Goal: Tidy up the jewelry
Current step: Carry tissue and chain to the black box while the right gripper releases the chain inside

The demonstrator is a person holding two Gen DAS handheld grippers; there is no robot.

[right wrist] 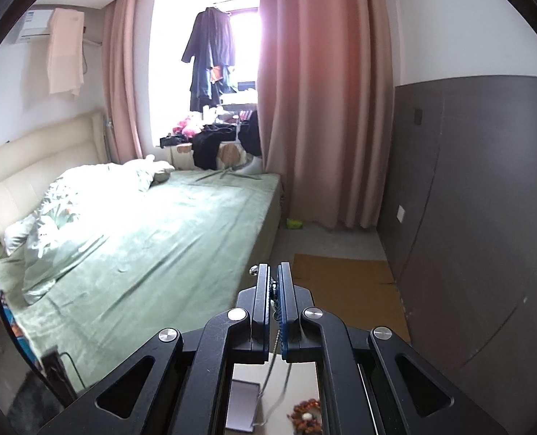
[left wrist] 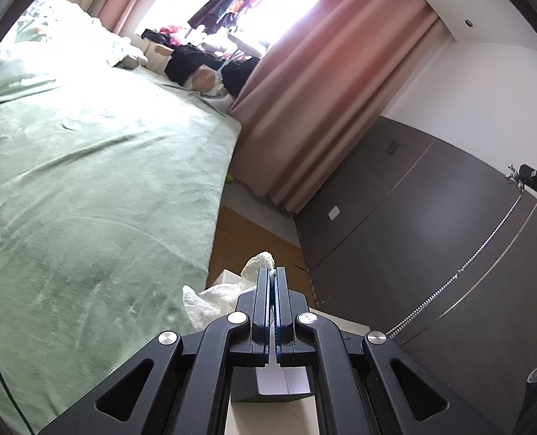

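Left gripper (left wrist: 273, 272) pinched on white scrap, box (left wrist: 283, 386) at six o'clock. Right gripper (right wrist: 273, 272) clamps silver chain (right wrist: 274, 348) dangling toward tray (right wrist: 241, 407); beaded bracelet (right wrist: 306, 417) at five. You're midway; chain not stowed.

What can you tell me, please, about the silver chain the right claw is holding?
The silver chain is thin, metallic and finely linked, like a necklace. Its upper end is pinched between the closed blue-lined pads of the right claw, with a small shiny clasp-like piece showing at the fingertips. From there it hangs down, running toward the white box below. In the left wrist view it stretches taut, slanting from the right claw down toward the surface.
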